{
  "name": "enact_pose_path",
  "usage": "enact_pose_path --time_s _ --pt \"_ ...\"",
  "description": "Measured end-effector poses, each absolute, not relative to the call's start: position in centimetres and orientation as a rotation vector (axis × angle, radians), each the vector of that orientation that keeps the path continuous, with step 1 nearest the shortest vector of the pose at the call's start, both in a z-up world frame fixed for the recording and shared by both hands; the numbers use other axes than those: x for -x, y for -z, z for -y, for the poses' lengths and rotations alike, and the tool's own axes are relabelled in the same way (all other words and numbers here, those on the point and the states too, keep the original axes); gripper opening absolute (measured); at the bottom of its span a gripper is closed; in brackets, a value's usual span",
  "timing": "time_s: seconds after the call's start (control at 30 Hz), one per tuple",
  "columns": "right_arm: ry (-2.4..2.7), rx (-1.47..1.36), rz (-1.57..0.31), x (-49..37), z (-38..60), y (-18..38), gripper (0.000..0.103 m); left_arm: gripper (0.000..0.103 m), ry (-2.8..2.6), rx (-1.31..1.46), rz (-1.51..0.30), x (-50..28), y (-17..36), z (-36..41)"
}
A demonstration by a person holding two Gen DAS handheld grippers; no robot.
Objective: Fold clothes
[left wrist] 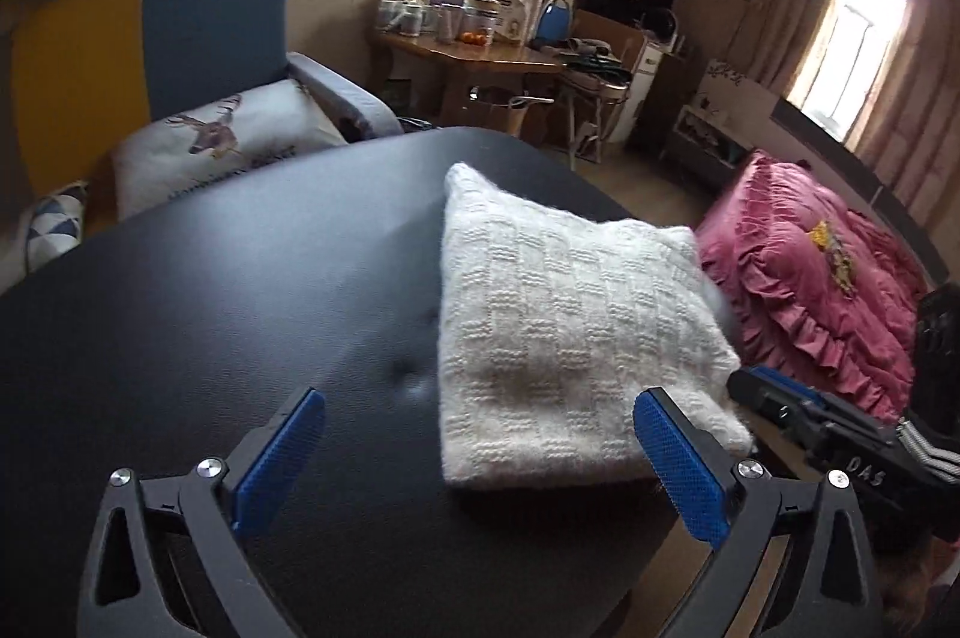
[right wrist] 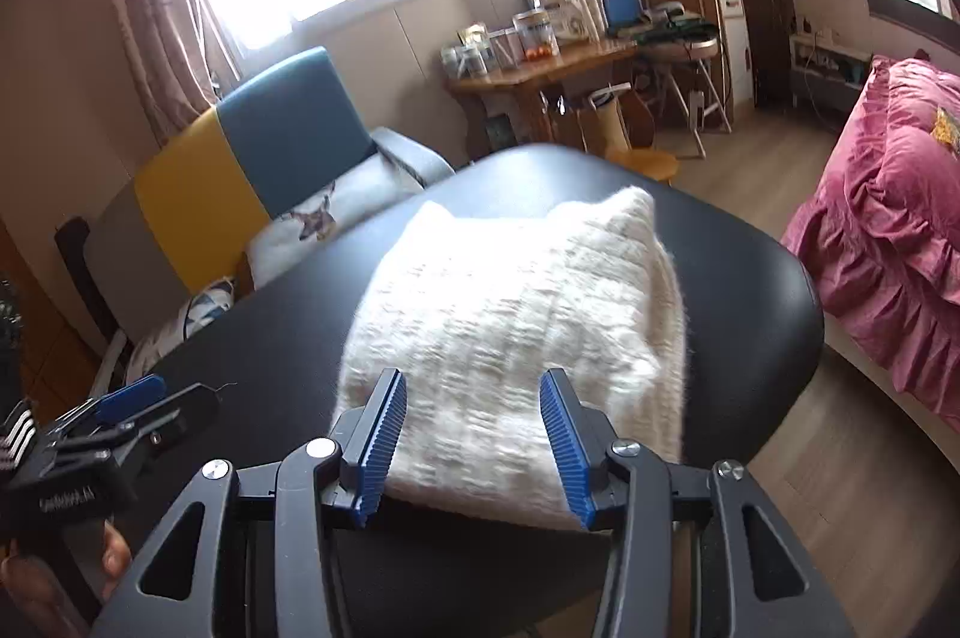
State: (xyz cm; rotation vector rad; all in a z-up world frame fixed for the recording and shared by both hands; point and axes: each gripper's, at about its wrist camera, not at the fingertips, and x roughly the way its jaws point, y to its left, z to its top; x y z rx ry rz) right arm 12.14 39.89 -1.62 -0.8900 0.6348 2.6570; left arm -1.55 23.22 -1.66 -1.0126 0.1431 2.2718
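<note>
My left claw [left wrist: 480,449] stands spread as wide as it goes, its blue ribbed pads [left wrist: 279,458] well apart with nothing between them; it hangs over the near part of the black, rounded worktop [left wrist: 210,308]. The folded white knitted sweater with a woven check pattern [left wrist: 576,326] lies flat on that worktop, towards its right side in my left wrist view, with its near right corner just behind my left claw's right pad. My right claw [right wrist: 474,434] is partly open, its two blue pads set on either side of the sweater's near edge [right wrist: 480,458]; the pads do not seem to press the knit, and I cannot tell whether they touch it. In the right wrist view the sweater [right wrist: 516,314] is a thick squarish bundle in the middle of the worktop [right wrist: 750,290]. Each claw shows at the edge of the other's view, my left one [right wrist: 129,392] low on the left, above the worktop's edge. Beyond the worktop stands a blue and yellow armchair [left wrist: 180,38] with a deer-print cushion [left wrist: 222,140], and to the right a bed with a pink ruffled cover [left wrist: 828,278].
</note>
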Motion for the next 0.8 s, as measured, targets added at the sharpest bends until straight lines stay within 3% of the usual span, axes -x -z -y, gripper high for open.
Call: enact_pose_path --time_s 0.3,0.57,0.8 --pt "-2.705 0.918 -0.477 -10.4 -36.2 1.3 0.048 0.103 -2.439 0.802 -0.255 -3.0 -1.5 -21.0" --pt "-2.718 0.944 -0.492 -9.9 -36.2 1.7 0.048 0.103 -2.522 0.629 -0.395 -6.0 -4.0 -21.6" --pt "-2.697 0.958 -0.517 -10.0 -36.8 2.1 0.048 0.103 -2.424 0.656 -0.362 -6.5 -4.5 -22.4"
